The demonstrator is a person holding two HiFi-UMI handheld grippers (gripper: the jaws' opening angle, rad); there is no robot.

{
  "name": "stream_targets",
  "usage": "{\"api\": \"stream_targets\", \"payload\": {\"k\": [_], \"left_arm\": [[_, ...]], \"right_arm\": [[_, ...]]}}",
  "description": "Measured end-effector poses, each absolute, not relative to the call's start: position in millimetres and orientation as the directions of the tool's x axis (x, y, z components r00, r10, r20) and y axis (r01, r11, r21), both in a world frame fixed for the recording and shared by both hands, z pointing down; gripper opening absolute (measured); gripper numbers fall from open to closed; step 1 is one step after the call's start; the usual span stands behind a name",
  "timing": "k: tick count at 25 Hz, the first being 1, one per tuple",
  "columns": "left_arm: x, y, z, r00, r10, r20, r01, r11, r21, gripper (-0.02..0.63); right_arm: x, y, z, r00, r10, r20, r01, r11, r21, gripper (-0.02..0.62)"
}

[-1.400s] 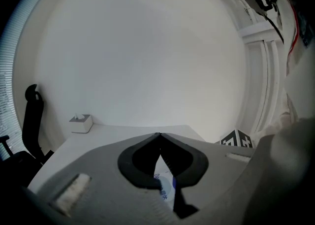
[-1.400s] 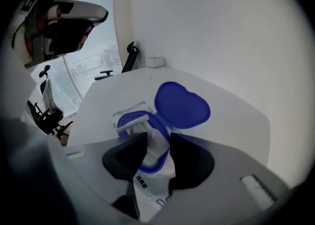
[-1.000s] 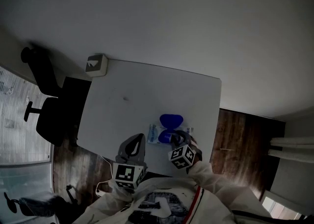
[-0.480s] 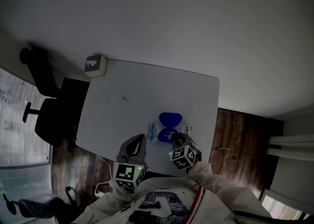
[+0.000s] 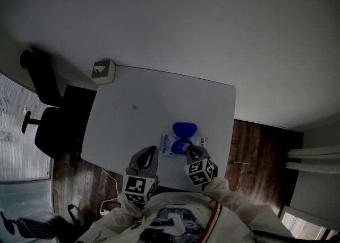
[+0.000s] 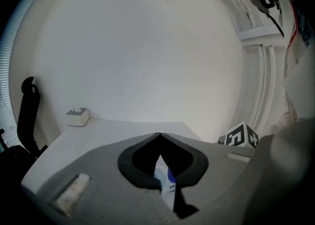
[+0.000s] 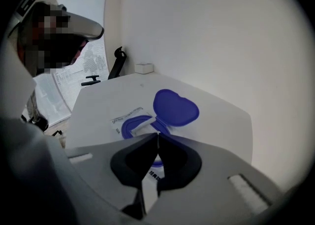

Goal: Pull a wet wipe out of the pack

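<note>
My right gripper (image 7: 157,135) has shut its jaws since a moment ago. Both my hands have hardly moved. The tips are now pressed tight together, right at the hole in the top of the pack (image 7: 124,119). The pack lies flat on the white table (image 5: 159,103), near my edge, with its blue lid (image 7: 175,107) flipped open. A bit of white wipe (image 7: 142,127) shows in the hole. I cannot tell if my tips have caught it or only closed beside it.

My left gripper (image 6: 158,134) is clenched too, with nothing in it. It hangs near the table's edge, left of the pack and not touching it.

I think a few things could go wrong. If I pull and the tips missed, I get no wipe. If the pinch is small, the wet wipe may slip out. Nothing holds the pack down, so it may lift up with the wipe.
</note>
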State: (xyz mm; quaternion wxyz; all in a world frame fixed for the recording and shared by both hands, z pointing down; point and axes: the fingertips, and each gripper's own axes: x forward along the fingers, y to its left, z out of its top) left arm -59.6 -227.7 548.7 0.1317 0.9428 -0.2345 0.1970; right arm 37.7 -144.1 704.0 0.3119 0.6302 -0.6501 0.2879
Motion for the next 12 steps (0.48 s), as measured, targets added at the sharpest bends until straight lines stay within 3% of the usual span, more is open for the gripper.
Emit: {"api": "stream_targets", "payload": {"k": [12], "left_arm": [[-63, -238, 546, 0.844, -0.356, 0.400, -0.449, -0.878, 0.166, 0.003]], "right_arm": [[44, -149, 657, 0.052, -0.722, 0.690, -0.995, -0.099, -0.029, 0.008]]}}
